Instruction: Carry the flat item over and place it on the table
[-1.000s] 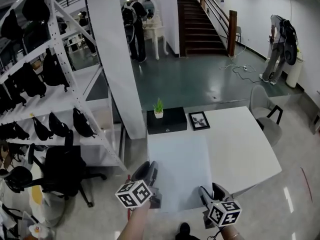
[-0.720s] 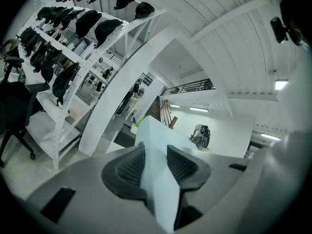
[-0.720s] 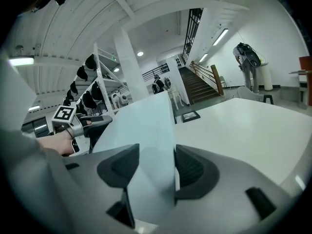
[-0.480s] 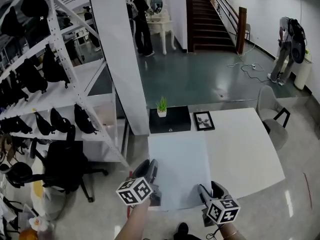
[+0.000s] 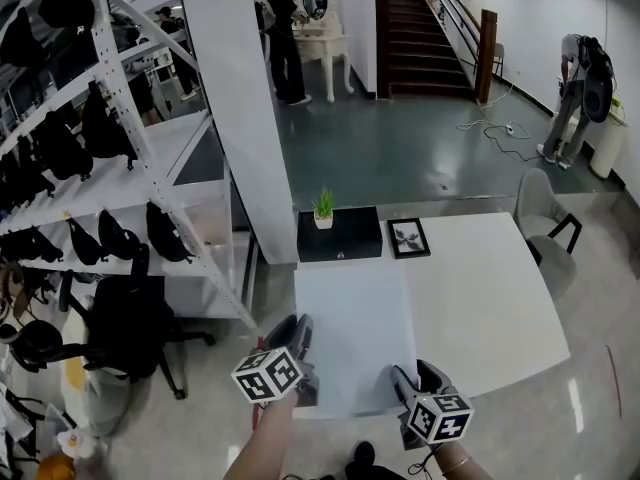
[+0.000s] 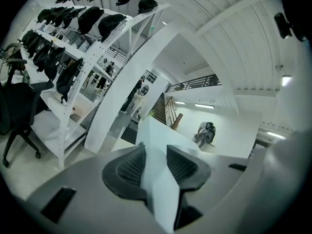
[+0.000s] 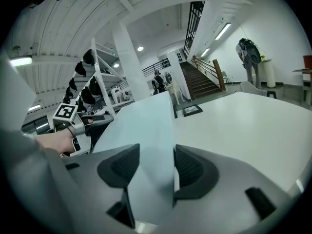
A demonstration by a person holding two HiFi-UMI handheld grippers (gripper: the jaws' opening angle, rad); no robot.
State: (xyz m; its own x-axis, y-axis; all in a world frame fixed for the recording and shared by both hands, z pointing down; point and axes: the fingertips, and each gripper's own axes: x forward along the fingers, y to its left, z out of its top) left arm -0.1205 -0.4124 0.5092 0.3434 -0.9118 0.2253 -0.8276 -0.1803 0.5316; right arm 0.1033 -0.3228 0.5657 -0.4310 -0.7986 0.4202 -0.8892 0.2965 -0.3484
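Between the two tongs stretches the flat white panel [image 5: 352,333], held out ahead of the person over the left part of the white desk [image 5: 490,303]. The left tongs [image 5: 299,338] are clenched on its near left corner, and the left gripper view shows the panel's edge running up between both ribbed pads. The right tongs [image 5: 408,380] grasp the near right corner in the same way, the sheet passing between their jaws. Whether the panel's underside touches the desk cannot be told. Straight ahead of both tongs, the panel's far edge ends just beside a black box [image 5: 342,240] that carries a small potted plant [image 5: 323,211]. A framed picture [image 5: 408,238] lies on the desk ahead and to the right of the box. Beyond the right tongs, past the desk's far right corner, stands a grey chair [image 5: 543,230]. Left of the left tongs are a black office chair [image 5: 125,330] and a white shelving rack [image 5: 125,118] hung with black bags.
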